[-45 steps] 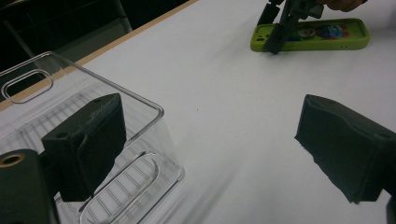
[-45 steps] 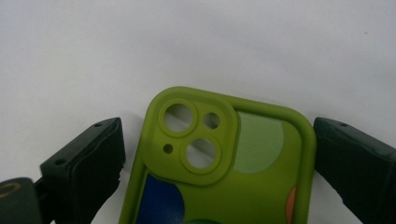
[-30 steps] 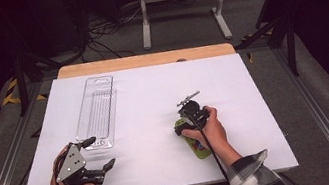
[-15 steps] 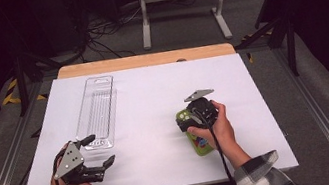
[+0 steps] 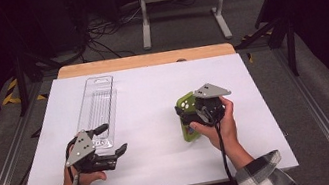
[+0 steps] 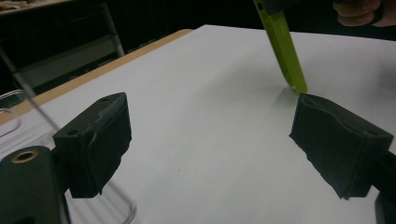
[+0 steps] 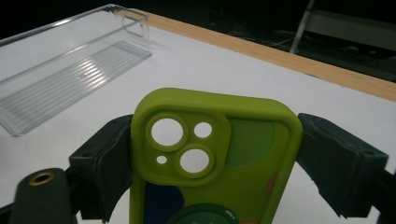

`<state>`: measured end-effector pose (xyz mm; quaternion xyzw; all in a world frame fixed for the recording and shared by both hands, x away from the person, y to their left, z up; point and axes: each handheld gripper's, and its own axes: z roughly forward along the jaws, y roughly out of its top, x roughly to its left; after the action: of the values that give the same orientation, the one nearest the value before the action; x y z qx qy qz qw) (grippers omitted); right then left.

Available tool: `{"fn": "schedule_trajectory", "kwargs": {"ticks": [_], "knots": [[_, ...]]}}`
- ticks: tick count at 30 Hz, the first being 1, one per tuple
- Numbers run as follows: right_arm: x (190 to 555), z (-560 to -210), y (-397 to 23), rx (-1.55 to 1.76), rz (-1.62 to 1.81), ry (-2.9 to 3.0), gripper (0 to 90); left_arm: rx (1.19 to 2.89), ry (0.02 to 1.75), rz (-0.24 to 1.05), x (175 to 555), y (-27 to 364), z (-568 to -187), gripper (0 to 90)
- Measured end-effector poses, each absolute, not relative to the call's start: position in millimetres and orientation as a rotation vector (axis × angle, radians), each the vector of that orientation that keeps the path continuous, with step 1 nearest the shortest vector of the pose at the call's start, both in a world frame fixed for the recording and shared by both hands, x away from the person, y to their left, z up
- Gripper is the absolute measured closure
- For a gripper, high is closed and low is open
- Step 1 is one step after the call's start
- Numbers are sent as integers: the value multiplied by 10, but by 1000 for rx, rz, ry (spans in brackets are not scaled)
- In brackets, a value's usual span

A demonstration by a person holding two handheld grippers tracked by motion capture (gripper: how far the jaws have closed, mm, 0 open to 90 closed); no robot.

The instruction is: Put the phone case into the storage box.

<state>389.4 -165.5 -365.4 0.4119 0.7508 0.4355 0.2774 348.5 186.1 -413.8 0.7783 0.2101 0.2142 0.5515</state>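
A lime-green phone case (image 5: 189,130) with round camera holes stands tilted on the white table (image 5: 148,95), its lower end touching the surface. My right gripper (image 5: 185,113) is shut on it, a pad pressing each long side (image 7: 210,158). The case's edge also shows in the left gripper view (image 6: 282,42), far right. My left gripper (image 5: 113,138) is open at the near end of a clear plastic tray (image 5: 98,103). Its jaws have just been closing a little, with nothing between them (image 6: 210,149).
The clear tray (image 7: 60,79) lies lengthwise on the table's left half, with a hang tab at its far end. A wooden strip (image 5: 147,60) runs along the table's far edge. Metal rails (image 5: 7,164) flank the table, and a stand's legs (image 5: 180,14) rise behind it.
My right gripper has risen and tipped the green case up from lying flat. My left gripper has moved forward and right, up to the tray's near end.
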Motion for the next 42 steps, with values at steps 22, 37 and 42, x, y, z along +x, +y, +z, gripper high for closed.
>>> {"fn": "schedule_trajectory", "kwargs": {"ticks": [22,37,42], "knots": [[3577,-3612,-1298,963,1286,1955,154,1880,397,243,3651,881,-4080,363],[3470,-3649,-1201,935,1321,1918,153,1823,411,251,3685,746,-4072,725],[3447,-3641,-1190,930,1333,1904,152,1815,409,278,3683,776,-4068,776]]}}
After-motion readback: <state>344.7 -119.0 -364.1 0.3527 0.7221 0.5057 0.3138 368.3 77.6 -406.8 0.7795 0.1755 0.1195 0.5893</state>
